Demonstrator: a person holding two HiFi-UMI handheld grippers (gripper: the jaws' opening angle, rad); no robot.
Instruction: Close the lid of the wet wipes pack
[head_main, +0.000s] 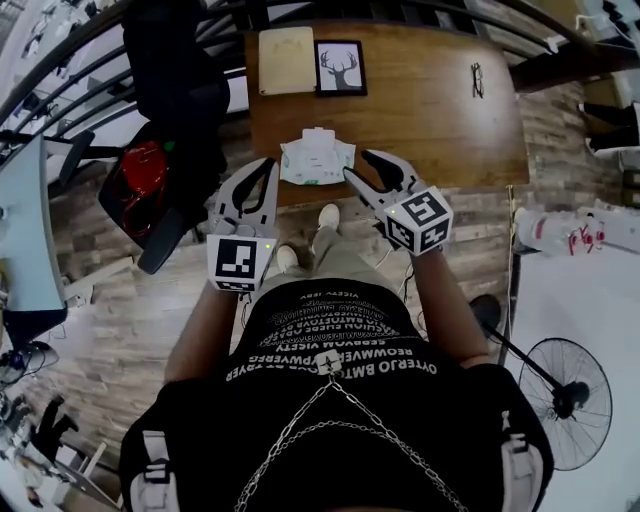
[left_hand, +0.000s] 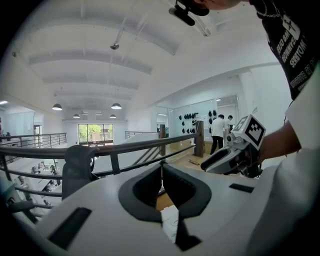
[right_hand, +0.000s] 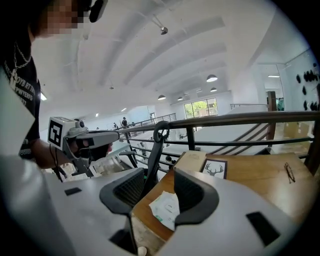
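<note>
The wet wipes pack (head_main: 316, 158), white with green print, lies at the near edge of the wooden table (head_main: 430, 110). Its lid is too small to read. My left gripper (head_main: 270, 163) hangs just left of the pack, apart from it, with its fingertips meeting and nothing between them. My right gripper (head_main: 358, 164) hovers just right of the pack, open and empty. In the right gripper view the pack (right_hand: 165, 209) shows through the gap of the right gripper (right_hand: 159, 175). In the left gripper view a strip of the pack (left_hand: 171, 222) shows below the left gripper (left_hand: 161, 166).
At the table's far side lie a framed deer picture (head_main: 340, 67) and a beige board (head_main: 286, 60); glasses (head_main: 477, 78) lie to the right. A black office chair (head_main: 175, 90) and a red bag (head_main: 140, 170) stand left of the table. A floor fan (head_main: 565, 400) stands at the right.
</note>
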